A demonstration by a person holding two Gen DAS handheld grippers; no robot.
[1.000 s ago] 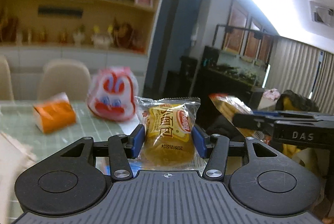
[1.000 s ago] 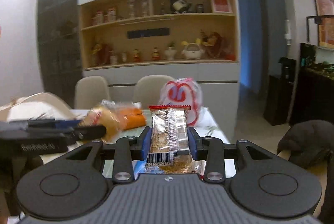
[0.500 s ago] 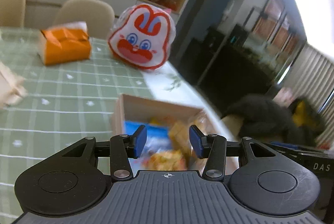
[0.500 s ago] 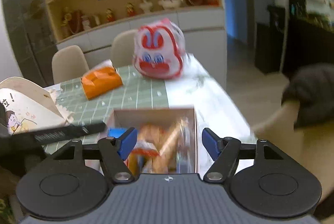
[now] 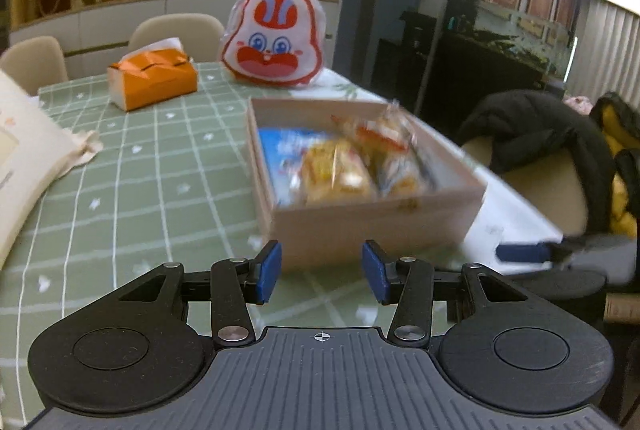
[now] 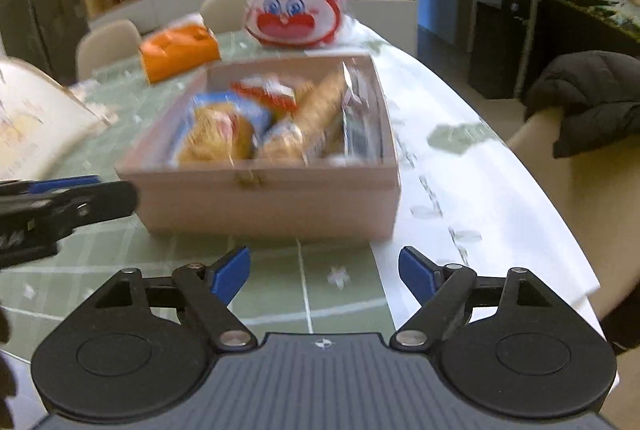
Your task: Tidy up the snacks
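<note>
An open wooden box (image 5: 376,226) (image 6: 264,197) stands on the green checked tablecloth and holds several wrapped snacks: a yellow cake pack (image 5: 336,177) (image 6: 216,137), a red-trimmed pack (image 5: 384,137) (image 6: 268,93) and a blue packet (image 5: 284,145). My left gripper (image 5: 321,272) is open and empty, just in front of the box. My right gripper (image 6: 324,272) is open wide and empty, also in front of the box. Each gripper shows at the edge of the other's view.
A rabbit-face bag (image 5: 274,39) (image 6: 296,3) and an orange tissue pack (image 5: 154,77) (image 6: 180,47) lie behind the box. A cream bag (image 5: 28,149) (image 6: 36,117) lies at the left. A chair with a dark jacket (image 5: 532,133) (image 6: 588,101) stands at the right of the table edge.
One second ago each gripper was shut on a wrapped snack. Both have opened, the snacks now lie in the box, and both grippers have drawn back from it.
</note>
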